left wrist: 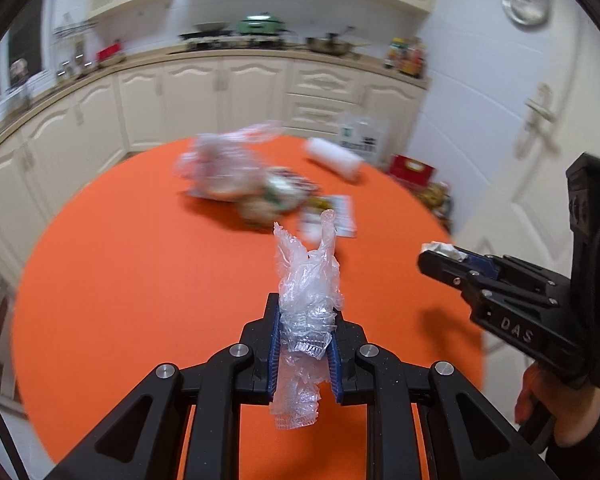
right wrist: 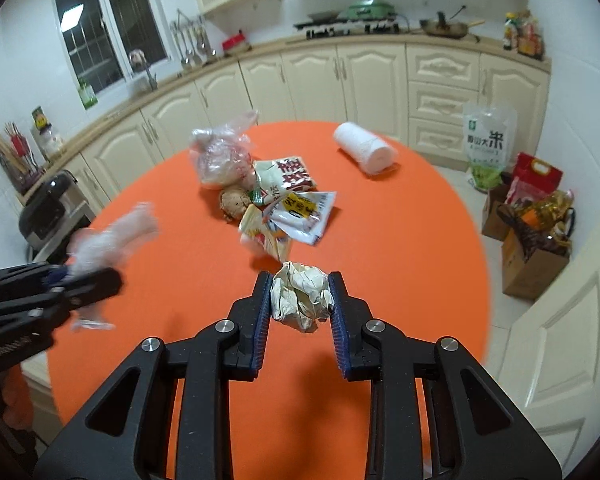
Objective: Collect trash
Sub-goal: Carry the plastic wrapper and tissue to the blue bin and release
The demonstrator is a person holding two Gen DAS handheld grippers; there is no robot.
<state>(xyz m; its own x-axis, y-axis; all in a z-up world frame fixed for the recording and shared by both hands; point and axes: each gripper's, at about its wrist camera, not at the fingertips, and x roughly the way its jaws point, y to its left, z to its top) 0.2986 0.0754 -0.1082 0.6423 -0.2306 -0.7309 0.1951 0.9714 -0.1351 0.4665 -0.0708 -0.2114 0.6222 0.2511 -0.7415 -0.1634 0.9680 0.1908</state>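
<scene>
My left gripper (left wrist: 304, 320) is shut on a crumpled clear plastic wrap (left wrist: 306, 280) and holds it above the round orange table (left wrist: 140, 280). My right gripper (right wrist: 300, 296) is shut on a crumpled white paper ball (right wrist: 300, 296) above the table's near side; it shows in the left wrist view (left wrist: 440, 256) at the right. The left gripper (right wrist: 96, 276) with its blurred plastic shows at the left of the right wrist view. A pile of trash lies mid-table: snack wrappers (right wrist: 296, 204), a clear plastic bag (right wrist: 220, 156) and a brown lump (right wrist: 234, 200).
A white paper roll (right wrist: 366, 148) lies at the table's far right. Cream cabinets (right wrist: 340, 76) run behind the table. Bags and boxes (right wrist: 528, 216) stand on the floor at the right, by a white door (left wrist: 540, 120). An appliance (right wrist: 48, 208) stands at the left.
</scene>
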